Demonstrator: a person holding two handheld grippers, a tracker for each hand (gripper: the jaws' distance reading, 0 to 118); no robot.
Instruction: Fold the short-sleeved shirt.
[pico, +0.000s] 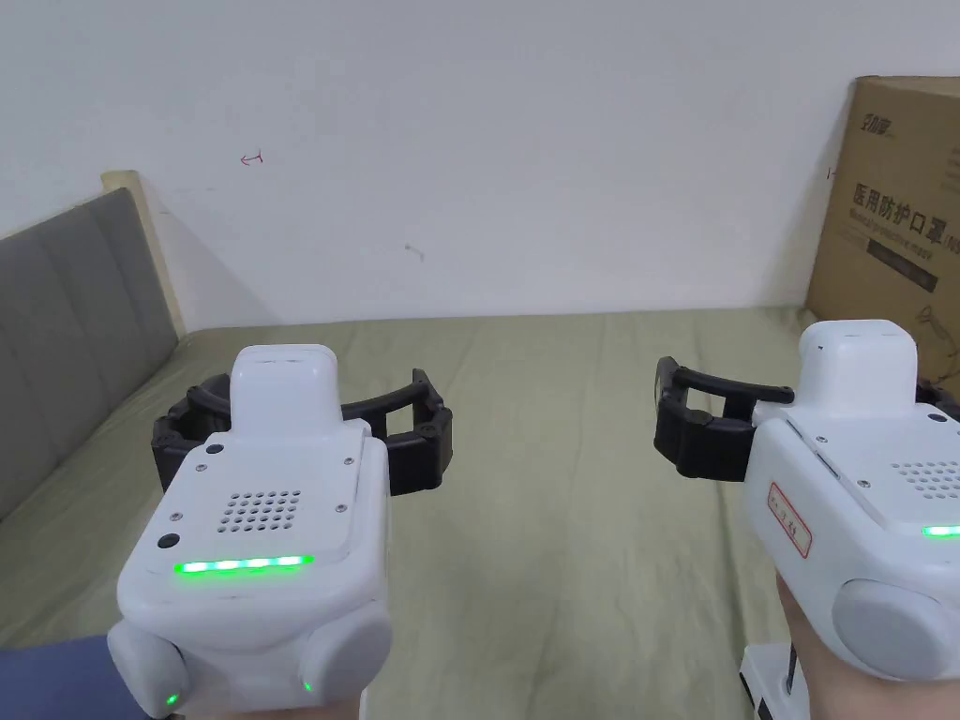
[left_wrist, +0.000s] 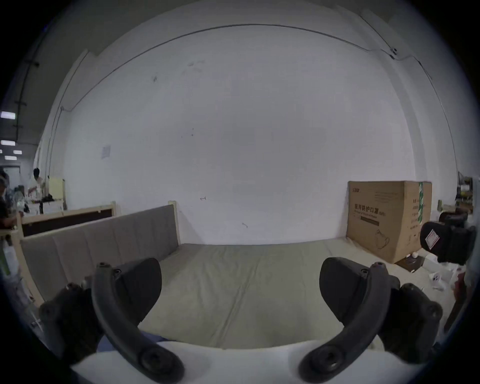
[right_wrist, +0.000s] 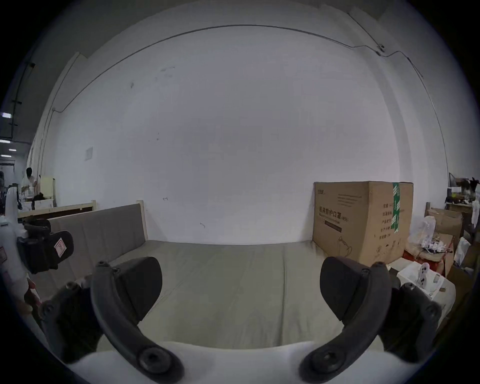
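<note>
The left gripper (pico: 305, 427), a white plastic body with a green light strip and black curved jaws, is held up over the olive-green bed sheet (pico: 562, 525); in its own view (left_wrist: 240, 288) the two jaws stand wide apart with nothing between them, only the sheet (left_wrist: 233, 285) beyond. The right gripper (pico: 806, 412), of the same white-and-black build, hangs level with it and well apart to the right; its own view (right_wrist: 240, 288) likewise shows the jaws spread and holding nothing, above the sheet (right_wrist: 233, 285) (which is faintly creased but lies flat). Both point toward the plain white wall (pico: 487, 141) at the far edge of the bed; a grey padded headboard (pico: 66, 319) stands along the left side, and a tall brown cardboard box (pico: 891, 206) stands at the far right corner against the wall. As for the short-sleeved shirt, I cannot tell where it is; the sheet ahead of both grippers carries nothing. A dark blue sleeve (pico: 56, 675) shows at the lower left of the head view.
</note>
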